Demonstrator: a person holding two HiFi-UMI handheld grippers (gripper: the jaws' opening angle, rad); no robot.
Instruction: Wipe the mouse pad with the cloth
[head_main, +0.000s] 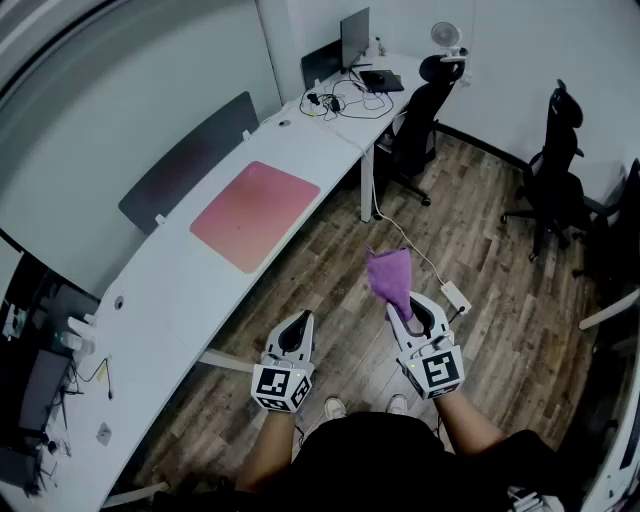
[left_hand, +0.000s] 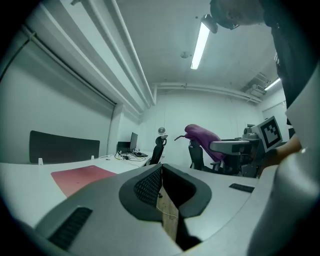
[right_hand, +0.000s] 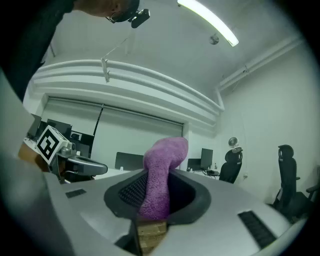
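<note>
Holding the cloth (head_main: 390, 278) pinched in the right gripper (head_main: 404, 303), out over the floor. Left gripper (head_main: 297, 330) is closed on nothing. Mouse pad (head_main: 255, 213) lies along the desk's (head_main: 160, 300) front edge, ahead and leftward, nearer the left gripper.

Fuzzy purple cloth (head_main: 391, 280); matt pink mouse pad (head_main: 256, 214); wood-grain floor (head_main: 480, 270).

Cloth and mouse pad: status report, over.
Right gripper shut on purple cloth; left gripper shut, empty. Pink mouse pad flat on white desk, cloth not on it. Both grippers over wood floor, short of desk; path looks open.
</note>
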